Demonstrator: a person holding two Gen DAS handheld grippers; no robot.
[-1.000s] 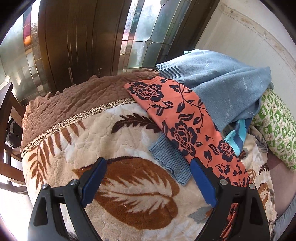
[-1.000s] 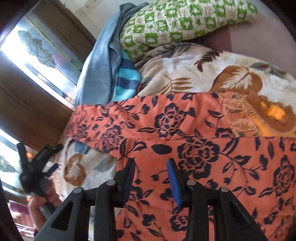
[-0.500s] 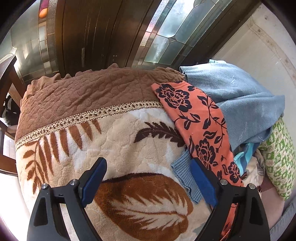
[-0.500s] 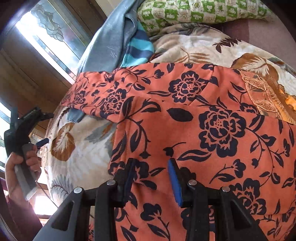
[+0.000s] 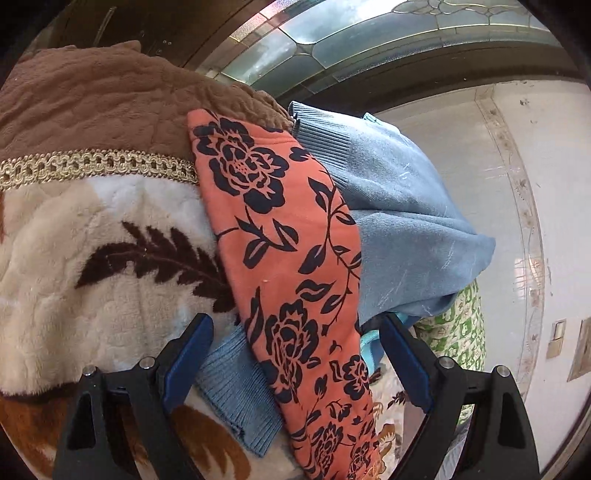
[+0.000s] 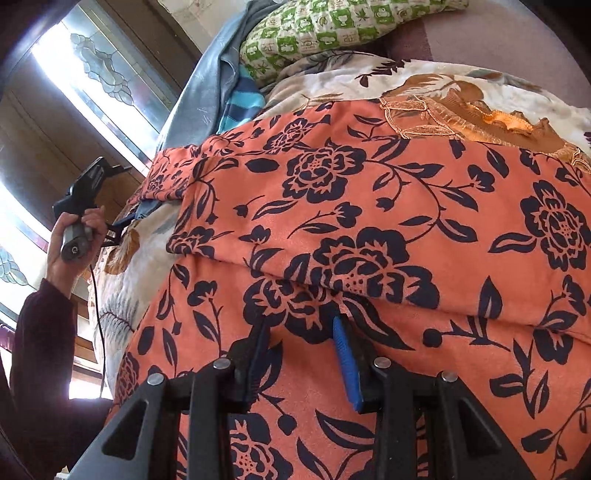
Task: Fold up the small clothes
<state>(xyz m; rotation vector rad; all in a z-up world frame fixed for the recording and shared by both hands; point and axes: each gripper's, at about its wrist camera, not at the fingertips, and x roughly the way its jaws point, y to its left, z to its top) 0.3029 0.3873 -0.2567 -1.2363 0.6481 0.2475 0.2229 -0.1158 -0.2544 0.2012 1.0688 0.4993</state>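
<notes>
An orange garment with dark flowers [image 6: 406, 221] lies spread on the blanket, its upper part folded over with a fold edge across the middle. My right gripper [image 6: 299, 328] hovers low at that fold edge, jaws partly apart, with nothing pinched between the pads. The garment's long sleeve [image 5: 266, 221] runs toward the far edge of the bed. My left gripper [image 5: 295, 321] stands wide open astride the near part of that sleeve, not touching it. In the right wrist view the left gripper [image 6: 92, 184] is held up at the far left by a hand [image 6: 70, 243].
A light blue sweater [image 5: 399, 221] is heaped beside the sleeve, and its ribbed cuff [image 5: 236, 398] pokes out underneath. A green patterned pillow [image 6: 332, 26] and a striped cloth [image 6: 240, 99] lie behind. The leaf-print blanket [image 5: 92, 295] covers the bed; a glazed wooden door [image 5: 332, 37] stands close behind.
My left gripper swung right and sank, from over the bare blanket to astride the orange sleeve. My right gripper dropped and moved forward to the garment's fold edge. Neither opening changed.
</notes>
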